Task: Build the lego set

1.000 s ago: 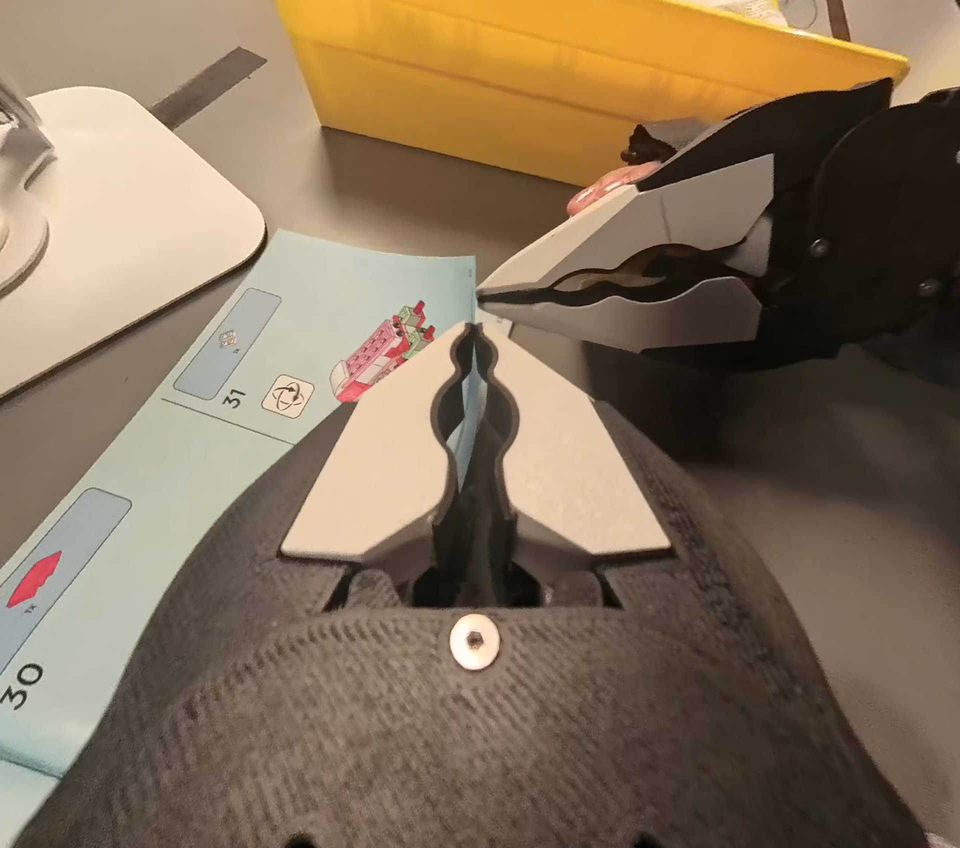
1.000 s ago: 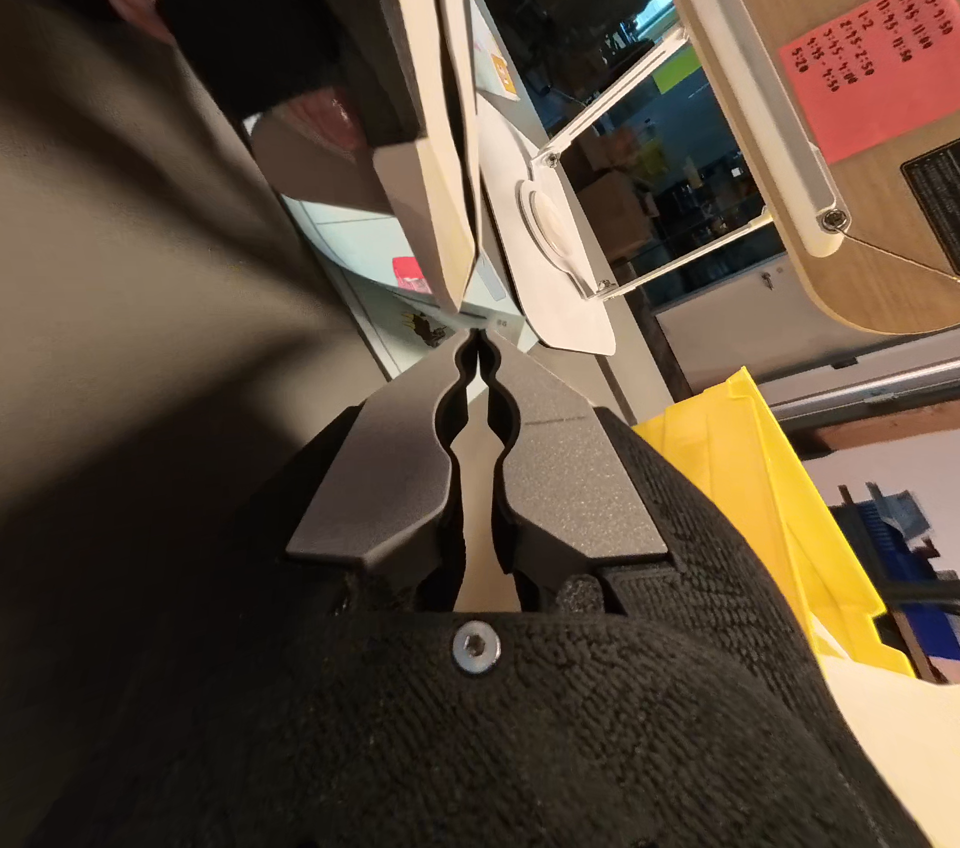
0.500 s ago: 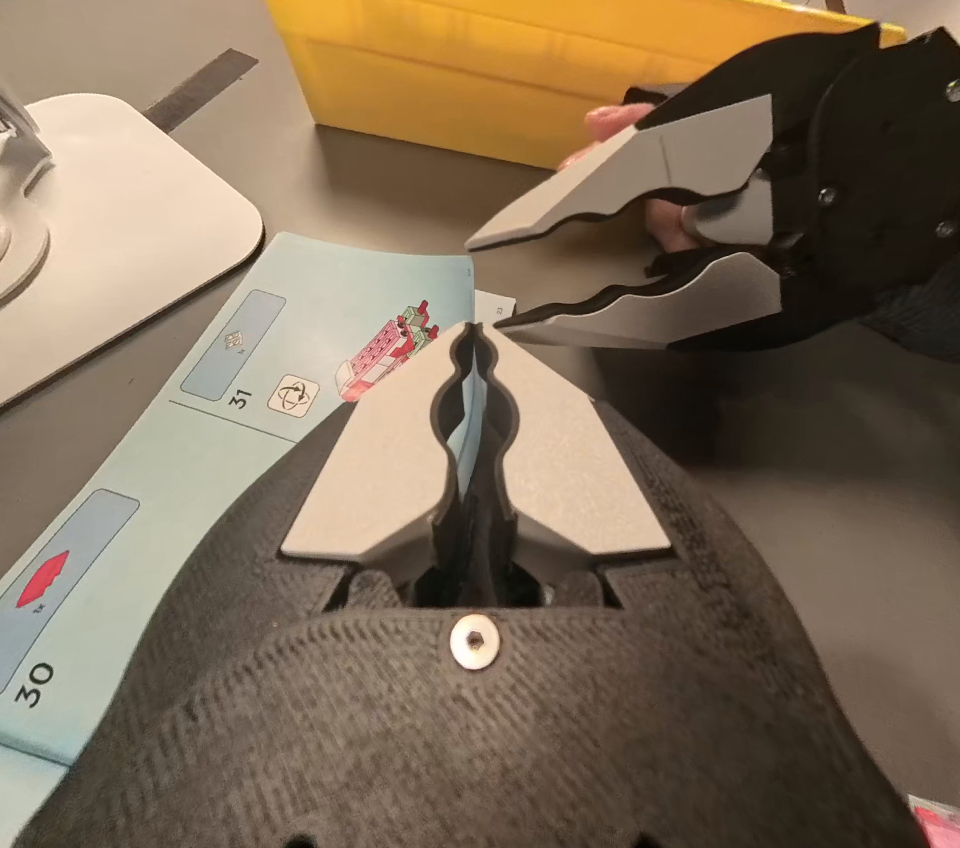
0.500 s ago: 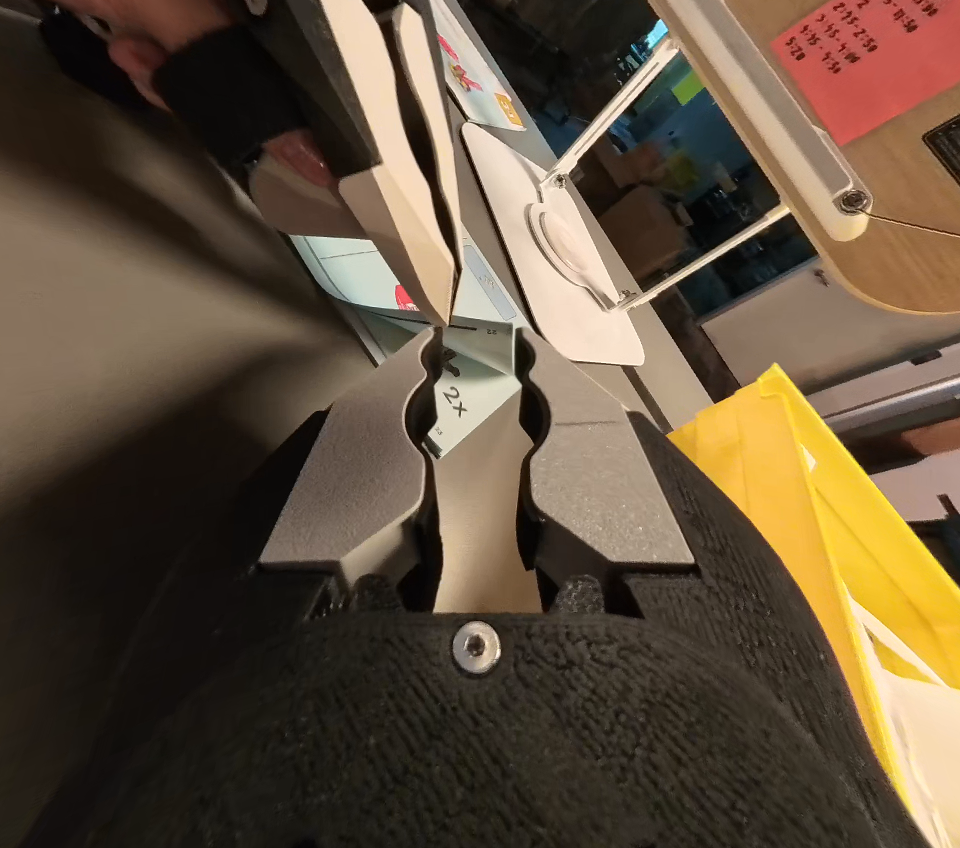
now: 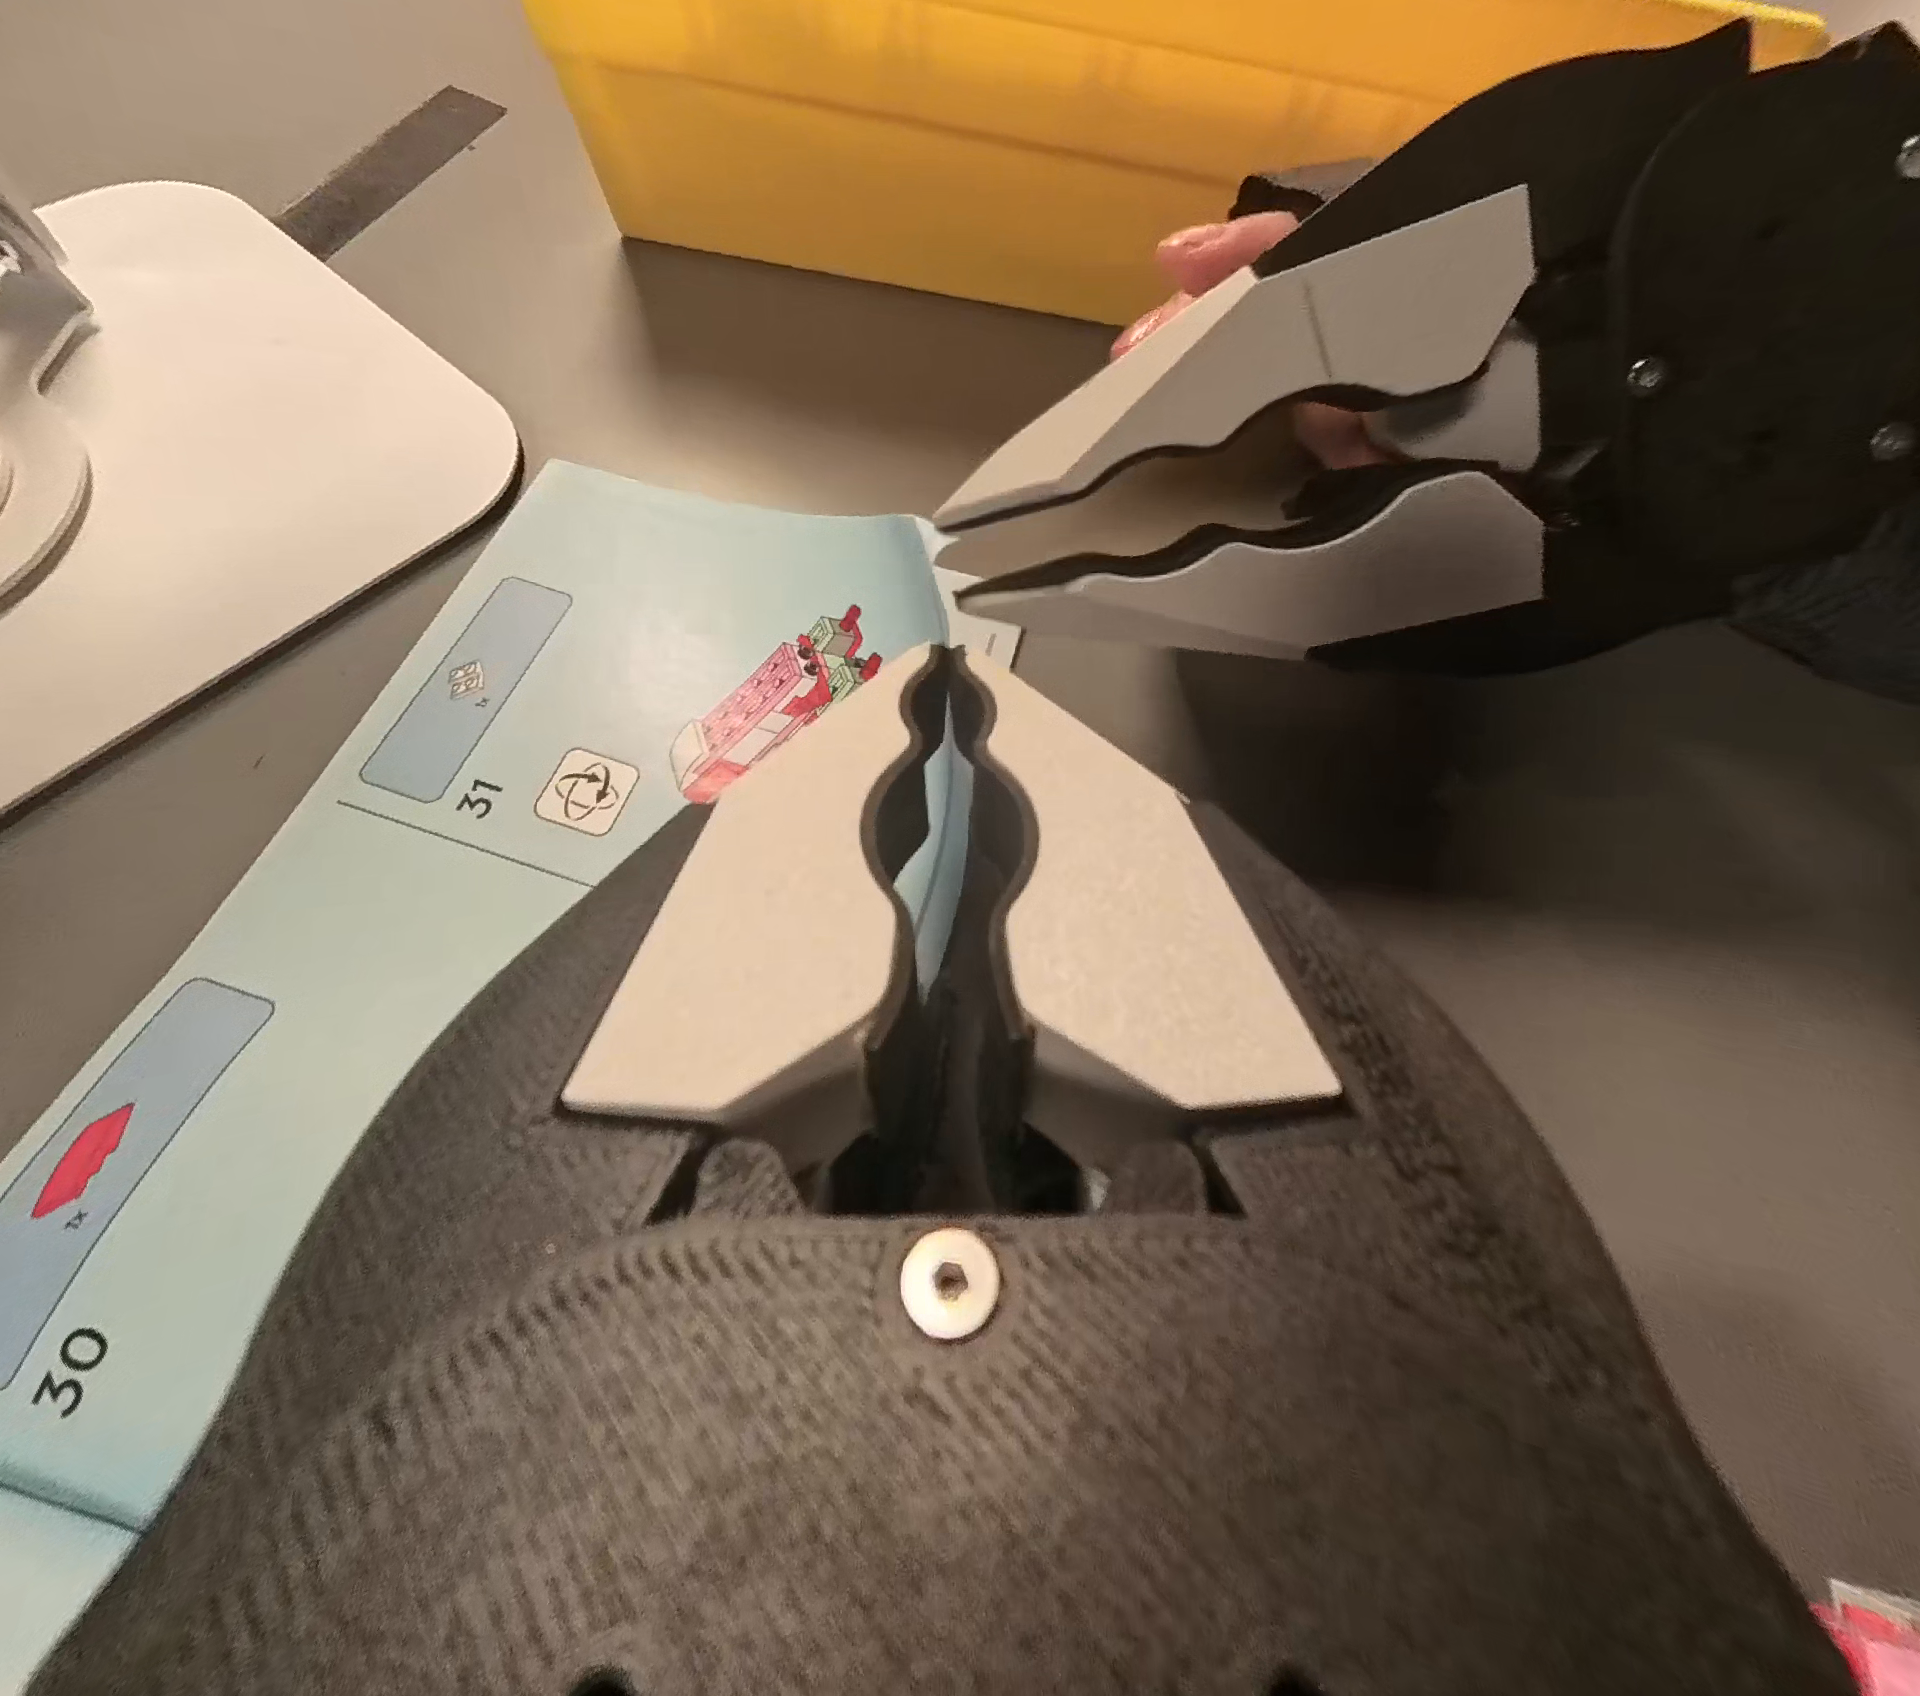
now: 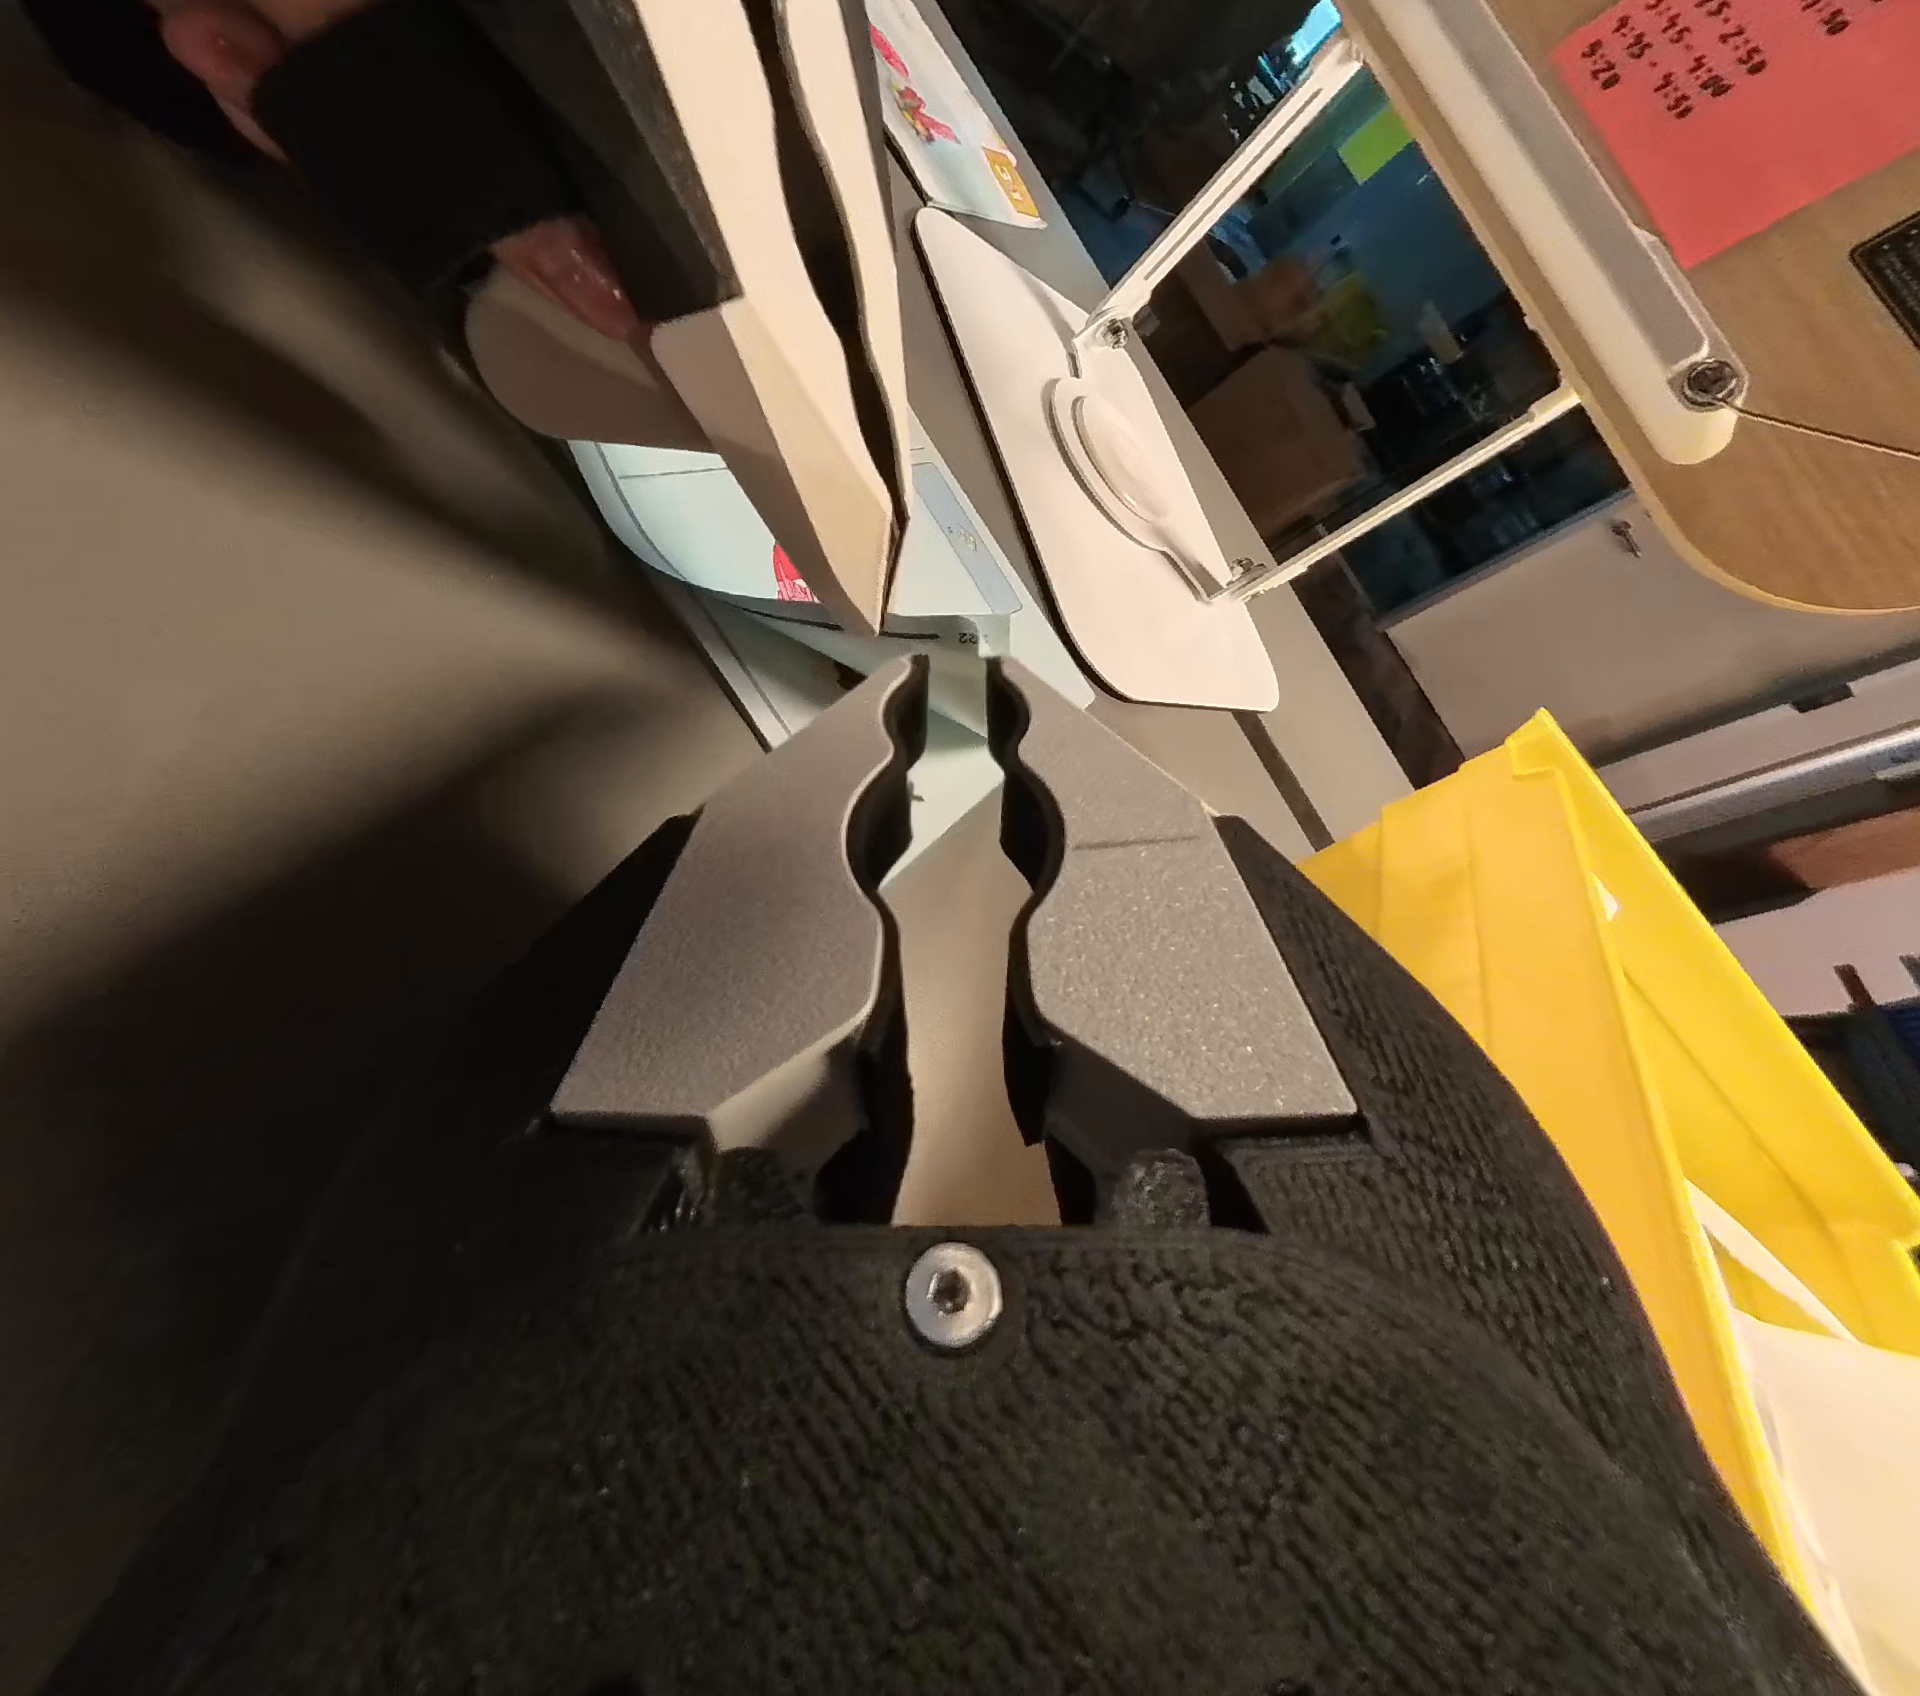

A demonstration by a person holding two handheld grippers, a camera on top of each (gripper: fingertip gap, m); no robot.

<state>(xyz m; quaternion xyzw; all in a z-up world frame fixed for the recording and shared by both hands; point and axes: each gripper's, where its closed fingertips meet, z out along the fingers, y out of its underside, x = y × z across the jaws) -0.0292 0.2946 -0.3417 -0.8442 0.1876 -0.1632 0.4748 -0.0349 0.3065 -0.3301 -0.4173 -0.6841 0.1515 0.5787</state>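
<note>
Shelving behind wooden board (image 6: 1662, 88): right view only; booklet (image 5: 520, 815) page: left.

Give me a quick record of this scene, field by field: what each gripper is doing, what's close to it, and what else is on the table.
Left gripper: shut on a light blue instruction page, gripping its right edge
Right gripper: slightly open, tips at the page's far corner; whether the pads press it is unclear
Surface: grey table
Behind: yellow bin with white paper or plastic inside
Left side: white stand base
</note>
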